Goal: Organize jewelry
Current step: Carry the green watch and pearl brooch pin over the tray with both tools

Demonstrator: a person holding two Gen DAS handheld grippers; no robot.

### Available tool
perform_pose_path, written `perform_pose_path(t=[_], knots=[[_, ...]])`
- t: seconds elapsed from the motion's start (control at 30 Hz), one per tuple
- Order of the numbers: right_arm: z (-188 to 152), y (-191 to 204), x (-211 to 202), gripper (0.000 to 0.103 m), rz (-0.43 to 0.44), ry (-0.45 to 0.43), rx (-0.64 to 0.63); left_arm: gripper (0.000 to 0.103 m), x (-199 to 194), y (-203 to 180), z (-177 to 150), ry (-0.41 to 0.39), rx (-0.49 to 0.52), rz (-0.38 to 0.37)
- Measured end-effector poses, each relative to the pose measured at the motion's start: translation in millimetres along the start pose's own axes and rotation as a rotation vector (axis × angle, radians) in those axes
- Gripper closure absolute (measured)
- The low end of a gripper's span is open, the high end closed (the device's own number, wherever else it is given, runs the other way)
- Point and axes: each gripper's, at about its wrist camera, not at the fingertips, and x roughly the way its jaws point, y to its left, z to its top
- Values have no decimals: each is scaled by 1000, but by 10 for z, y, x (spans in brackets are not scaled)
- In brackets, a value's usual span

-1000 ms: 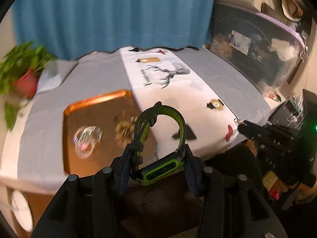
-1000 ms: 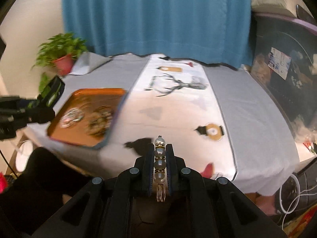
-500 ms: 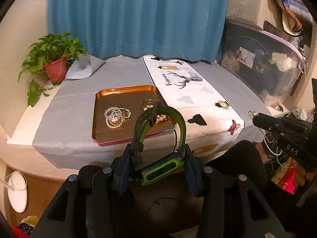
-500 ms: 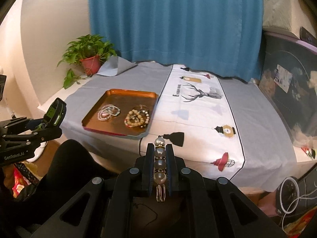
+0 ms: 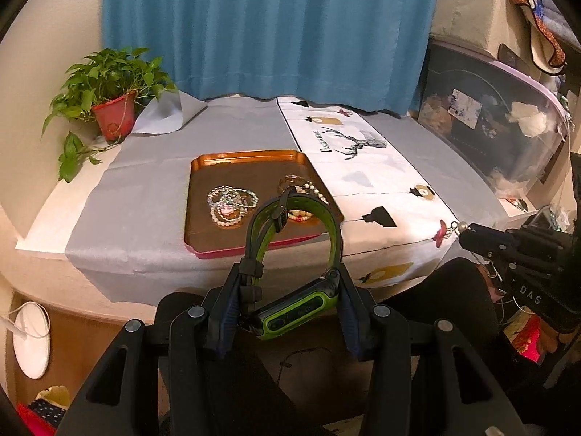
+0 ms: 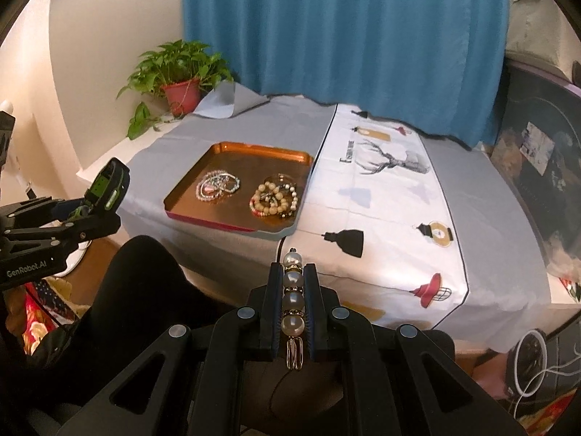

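Two handheld grippers hovered off the near edge of a table, each carrying a piece of jewelry toward a copper tray. The left gripper [image 5: 287, 309] was clamped across the body of a green and black watch [image 5: 294, 254], its strap looping upward between the fingers; the watch was in the air, not on any surface. The right gripper [image 6: 293, 301] was pinched nearly closed on a pearl hair clip [image 6: 293, 301], a short row of pale beads on a gold metal clasp, also held in the air short of the table. From the right wrist view, the tray [image 6: 254, 152] lay at about eleven o'clock of the clip, on a grey cloth [image 6: 268, 123], with a white printed runner [image 6: 385, 210] just beside it at its three o'clock side. Two heaps already sat in the tray: a cluster of silvery, clear-beaded bracelets [image 6: 217, 185] toward the tray's nine o'clock half, and a pile of cream and tan beaded bracelets [image 6: 274, 198] toward its three o'clock half, the two heaps near each other but apart. No loose jewelry showed on the cloth or runner outside the tray. Judged from this, the sorting looked well advanced: most pieces seemed gathered, and the watch and the clip appeared to be what was left to set down. A potted plant [image 6: 179, 72] stood at the table's far corner before a blue curtain [image 6: 345, 36].
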Motion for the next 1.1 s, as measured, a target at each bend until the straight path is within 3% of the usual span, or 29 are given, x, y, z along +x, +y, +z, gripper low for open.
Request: perform_pose_path(t=[0.47, 1.1], knots=[[189, 57, 481, 91, 13, 69, -17, 59, 331, 237, 169, 36, -25, 11], [867, 157, 1415, 91, 40, 92, -38, 59, 1046, 455, 730, 55, 7, 36]])
